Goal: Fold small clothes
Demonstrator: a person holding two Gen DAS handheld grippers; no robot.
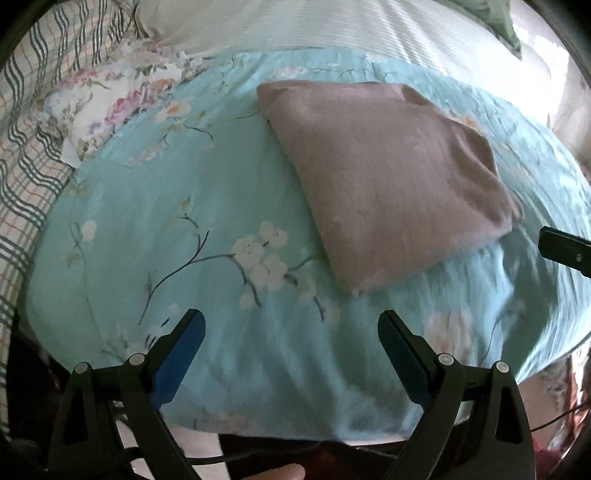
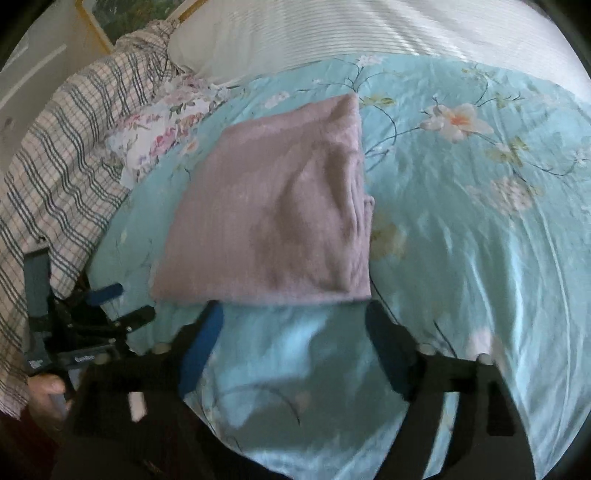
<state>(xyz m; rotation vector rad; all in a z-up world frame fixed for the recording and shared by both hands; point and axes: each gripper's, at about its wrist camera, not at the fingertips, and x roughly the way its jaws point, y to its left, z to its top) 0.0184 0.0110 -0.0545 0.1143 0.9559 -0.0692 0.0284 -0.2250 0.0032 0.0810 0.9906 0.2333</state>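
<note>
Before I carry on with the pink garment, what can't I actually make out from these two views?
- Folded dusty-pink knit garment: which kind of clothing; the folds hide its shape in both views.
- Its underside: hidden against the turquoise floral bedsheet.
- Right gripper: motion-blurred in the right wrist view.
- Garment's near edge: smeared there too.

bedding: turquoise floral sheet [image 1: 192, 206]; plaid blanket [image 2: 70, 155] | floral pillow [image 1: 110, 107]; white striped cover [image 2: 332, 33]

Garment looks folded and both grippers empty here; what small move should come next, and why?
Probably draw both grippers back from the cloth. It lies folded flat on the blue sheet, and the left gripper and right gripper stand open with nothing between their fingers. The right one's tips sit right at the cloth's near edge, so clearing it avoids snagging.
</note>
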